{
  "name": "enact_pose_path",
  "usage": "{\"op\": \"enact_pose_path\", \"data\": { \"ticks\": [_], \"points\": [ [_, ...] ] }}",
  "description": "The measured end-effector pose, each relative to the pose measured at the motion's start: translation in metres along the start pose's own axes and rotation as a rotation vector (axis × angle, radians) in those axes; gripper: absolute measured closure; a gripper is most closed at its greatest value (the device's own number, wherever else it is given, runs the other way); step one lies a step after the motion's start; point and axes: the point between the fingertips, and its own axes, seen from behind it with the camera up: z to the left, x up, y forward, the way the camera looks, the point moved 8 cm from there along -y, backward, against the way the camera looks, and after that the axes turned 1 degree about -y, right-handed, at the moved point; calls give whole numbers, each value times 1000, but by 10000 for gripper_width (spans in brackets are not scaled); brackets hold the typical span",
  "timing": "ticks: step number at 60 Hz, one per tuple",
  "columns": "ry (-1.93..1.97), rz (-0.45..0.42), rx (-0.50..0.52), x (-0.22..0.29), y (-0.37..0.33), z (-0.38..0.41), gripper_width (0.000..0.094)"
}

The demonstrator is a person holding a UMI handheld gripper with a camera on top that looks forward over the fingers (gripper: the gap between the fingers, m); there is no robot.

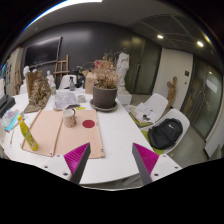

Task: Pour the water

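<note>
The claw (112,160) hovered above the near edge of the white tabletop (115,135), released: its two fingers stood apart with nothing between them, the magenta pads (146,158) facing inward across an empty gap. Well beyond the fingers and to the left lay a tan mat (62,135) bearing a small pale cup (69,116) standing upright and, just to its right, a red disc (88,124), possibly a lid or coaster; could not tell which. A yellow-green bottle-like object (27,135) lay tilted on the mat's left edge, long axis running roughly near-to-far; whether it held water could not be judged. Farther back stood a dark pot with dried plants (104,92). A black bag (165,132) rested on a chair at the right. Judgement: the task had not begun; no vessel was gripped. The pouring things lay ahead and left of the claw, so the coming move would call for a forward reach angled leftward, with the fingers aligned across the bottle's long axis before closing.
</note>
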Motion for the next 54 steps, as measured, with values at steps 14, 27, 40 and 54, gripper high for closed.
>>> {"op": "enact_pose_path", "data": {
  "ticks": [14, 27, 40, 54],
  "points": [
    [-10, 11, 75, -5, -3, 76, 78],
    [-53, -5, 200, -33, -5, 210, 72],
    [-62, -73, 348, -55, 7, 350, 76],
    [-57, -127, 325, -60, 79, 428, 81]
  ]
}}
